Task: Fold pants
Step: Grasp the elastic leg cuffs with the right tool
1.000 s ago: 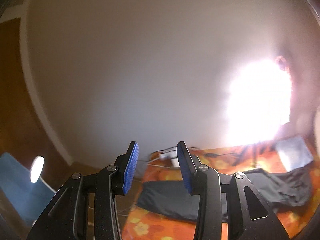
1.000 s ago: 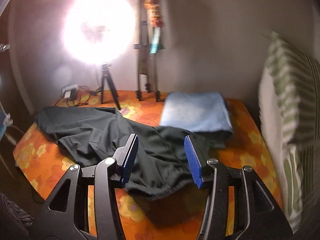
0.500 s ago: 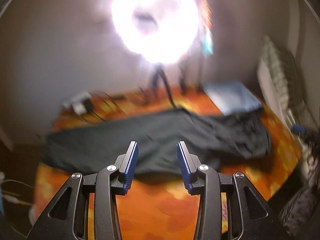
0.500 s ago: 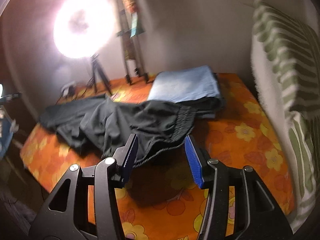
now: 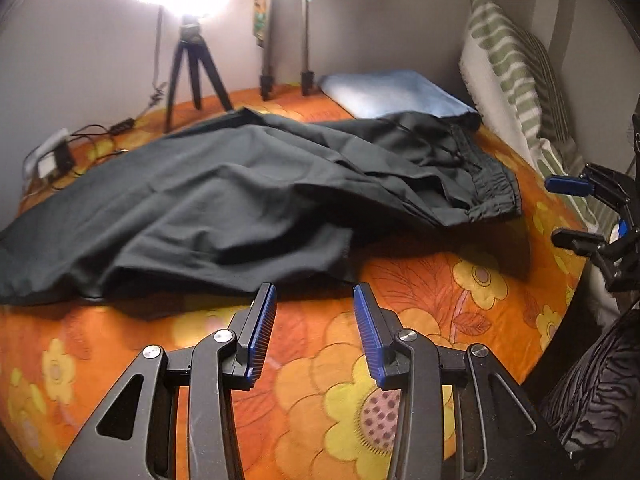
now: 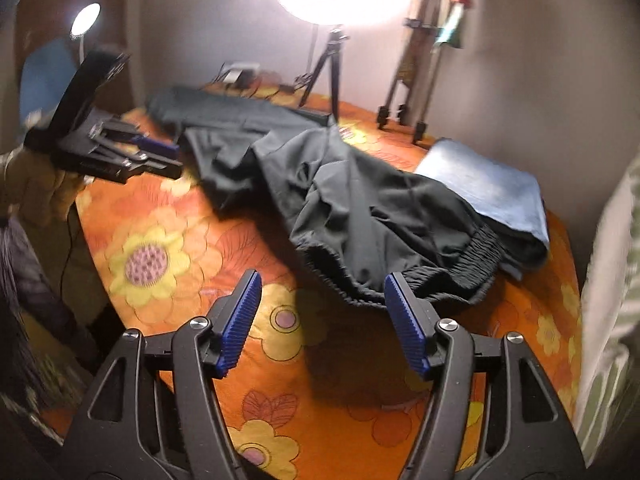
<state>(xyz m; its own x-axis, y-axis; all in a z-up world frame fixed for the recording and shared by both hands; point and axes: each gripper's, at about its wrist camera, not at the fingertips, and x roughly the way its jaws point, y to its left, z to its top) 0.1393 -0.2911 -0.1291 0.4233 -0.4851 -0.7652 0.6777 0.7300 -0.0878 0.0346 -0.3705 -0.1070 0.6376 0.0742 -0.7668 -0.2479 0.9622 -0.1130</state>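
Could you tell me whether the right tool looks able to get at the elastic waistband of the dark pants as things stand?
Probably yes: the right tool, its jaws opening and empty, points at the waistband of the pants, with only bare bedspread between them.

No legible writing on either wrist view.

Nothing in the two pictures carries a readable word, brand, number or sign: the dark pants (image 5: 248,192), the orange flowered bedspread (image 5: 420,380), the folded blue cloth (image 5: 392,92) and the striped pillow (image 5: 516,64) show only plain fabric or pattern, and the small white box (image 5: 50,160) with its cables by the wall is too blurred to make out any label.
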